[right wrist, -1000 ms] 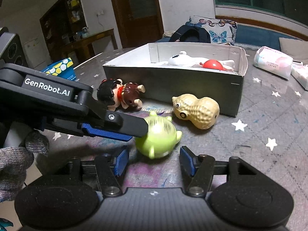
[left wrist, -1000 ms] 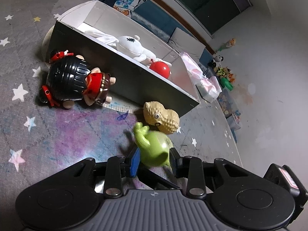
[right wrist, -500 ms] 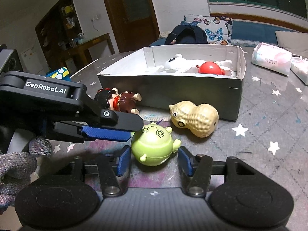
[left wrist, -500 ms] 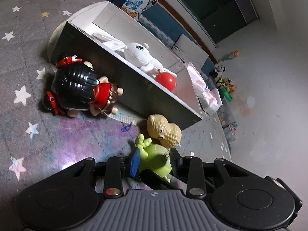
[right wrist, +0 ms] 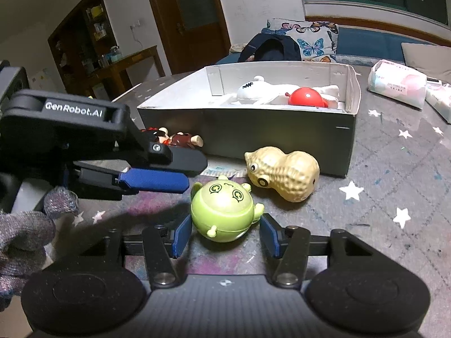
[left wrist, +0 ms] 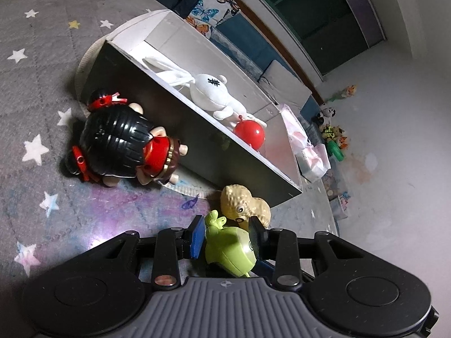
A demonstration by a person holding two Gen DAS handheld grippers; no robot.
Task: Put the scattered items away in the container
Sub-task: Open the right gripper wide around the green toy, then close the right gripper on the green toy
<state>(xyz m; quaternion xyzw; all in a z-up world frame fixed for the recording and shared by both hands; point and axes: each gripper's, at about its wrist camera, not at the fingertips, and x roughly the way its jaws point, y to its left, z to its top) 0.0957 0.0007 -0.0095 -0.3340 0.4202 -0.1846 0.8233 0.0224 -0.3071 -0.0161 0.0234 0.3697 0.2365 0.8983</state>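
Green and glossy, the round toy [right wrist: 222,211] sits on the star rug [right wrist: 380,174] in front of the box [right wrist: 253,129], near its long front wall. It is the nearest loose piece, so I have my right gripper [right wrist: 222,233] around it. The jaws stand apart with one pad close at each flank, and I see no firm squeeze yet. My left gripper [right wrist: 196,174] reaches in from the side away from the box. Its fingers are parted with nothing between them, the tips just at the toy's ear, I judge to stop it rolling. The peanut toy [right wrist: 282,174] lies between the green one and the box wall. The doll [left wrist: 121,146] rests against that same wall. Inside the box lie a white plush [right wrist: 253,90] and a red ball [right wrist: 305,97].
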